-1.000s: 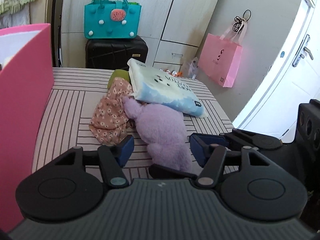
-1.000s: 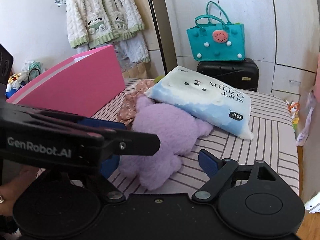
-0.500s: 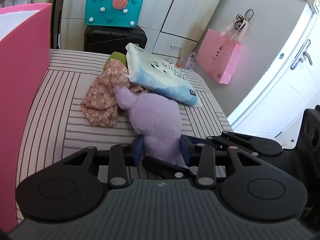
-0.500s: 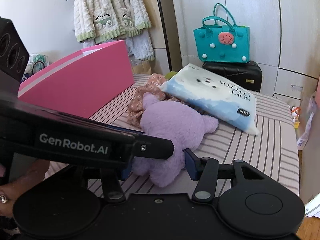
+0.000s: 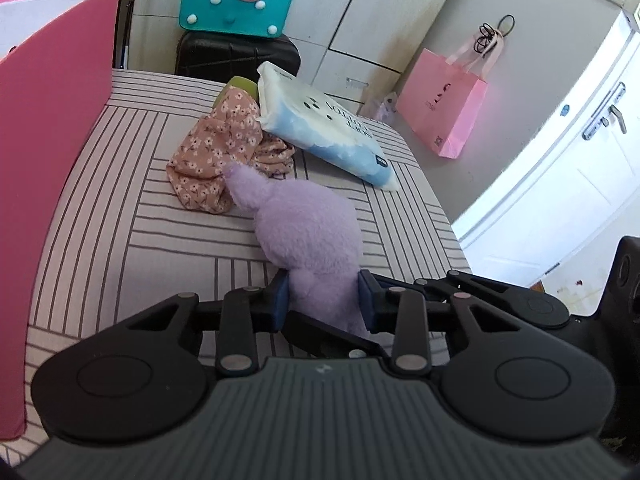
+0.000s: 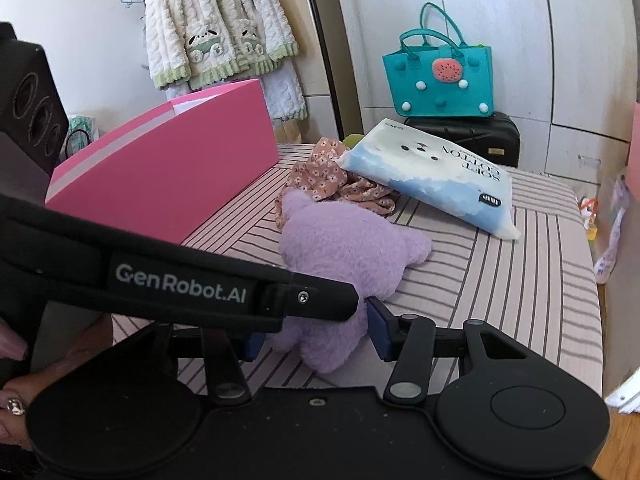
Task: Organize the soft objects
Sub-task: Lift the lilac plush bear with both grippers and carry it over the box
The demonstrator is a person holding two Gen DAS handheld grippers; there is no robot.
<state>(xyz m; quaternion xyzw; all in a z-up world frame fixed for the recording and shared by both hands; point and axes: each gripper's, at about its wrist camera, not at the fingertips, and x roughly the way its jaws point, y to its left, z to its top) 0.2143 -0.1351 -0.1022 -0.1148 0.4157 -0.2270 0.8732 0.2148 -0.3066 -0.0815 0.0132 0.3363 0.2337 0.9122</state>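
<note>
Purple plush toy [image 5: 308,232] lying on the striped mattress [image 5: 120,208], near end pinched between both tongs. Left gripper [image 5: 324,304] closing, blue pads [image 5: 280,300] pressed into the fluffy near end from either side, narrow gap filled with fur. Right gripper [image 6: 316,336] closing too, wider apart, one blue pad [image 6: 378,330] against the plush's lower part, the other pad partly hidden behind the left tool's black arm marked GenRobot.AI; fur squeezed between them. Plush toy's pointed ear touching the floral cloth [image 5: 216,156], bunched just beyond it. Soft cotton pack [image 5: 320,132], white and blue with a bear face, lying tilted over the far edge of that cloth, a green object [image 5: 240,84] peeking out behind. Pink box [image 6: 168,168] standing open along the mattress's left side, well apart from the plush. Beyond the mattress: teal bag [image 6: 438,76] atop a black suitcase [image 6: 480,140], pink paper bag [image 5: 444,112] hanging on the wall, fluffy cardigan [image 6: 212,28] on a hanger. Hand [image 6: 16,404] with a ring at the lower left of the right wrist view.
</note>
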